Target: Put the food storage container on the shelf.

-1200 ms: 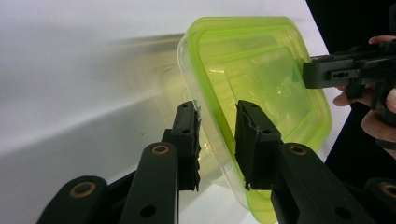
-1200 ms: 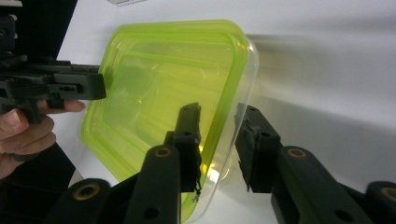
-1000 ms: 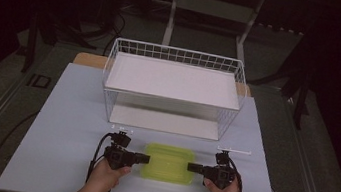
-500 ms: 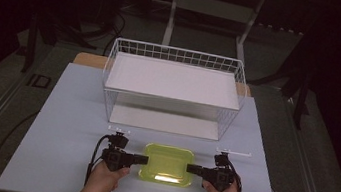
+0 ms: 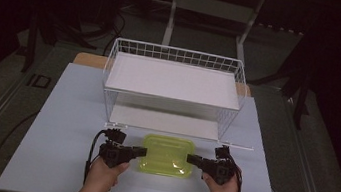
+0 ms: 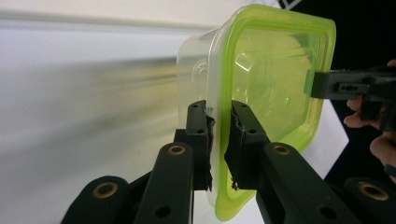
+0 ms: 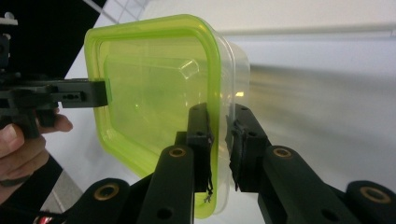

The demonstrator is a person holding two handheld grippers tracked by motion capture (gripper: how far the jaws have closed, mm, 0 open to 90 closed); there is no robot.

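Both grippers' fingers (image 6: pixel 201 126) pinch the green-lidded container's (image 5: pixel 167 155) rim.

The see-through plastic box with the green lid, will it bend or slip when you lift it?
The see-through plastic box with the green lid looks empty, so probably light. Each gripper pinches only its thin rim, left gripper, right gripper, so the rim may flex a little. The smooth plastic could slip if either grip loosens.

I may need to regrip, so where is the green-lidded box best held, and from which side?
Take the box by the lid rim at its two short ends, coming in level from left and right. The rim juts past the clear walls, a thin ledge that jaws can straddle. The left gripper and right gripper are already clamped there on opposite ends, which looks balanced.
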